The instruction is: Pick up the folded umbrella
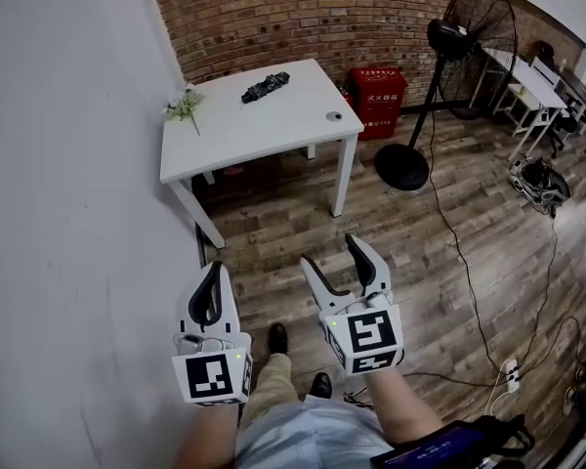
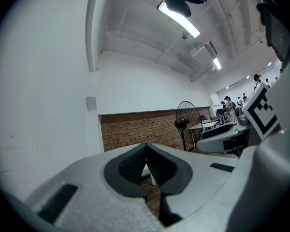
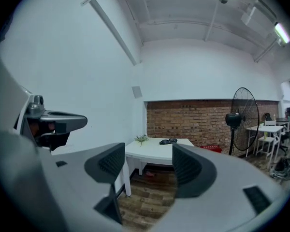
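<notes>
Table (image 1: pixel 273 120) holds one folded umbrella (image 1: pixel 265 87) and one sprig (image 1: pixel 184 106); left gripper (image 1: pixel 213 268) fingers closed, right gripper (image 1: pixel 330 250) fingers apart.

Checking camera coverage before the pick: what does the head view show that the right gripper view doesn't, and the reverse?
Only the head view: the person's shoes, the fan base, a power strip on the floor and a small disc on the table. Only the right gripper view: ceiling lights and a wall plate. Both: the table, the umbrella lying on it, the sprig, the fan, the brick wall and the red box.
</notes>
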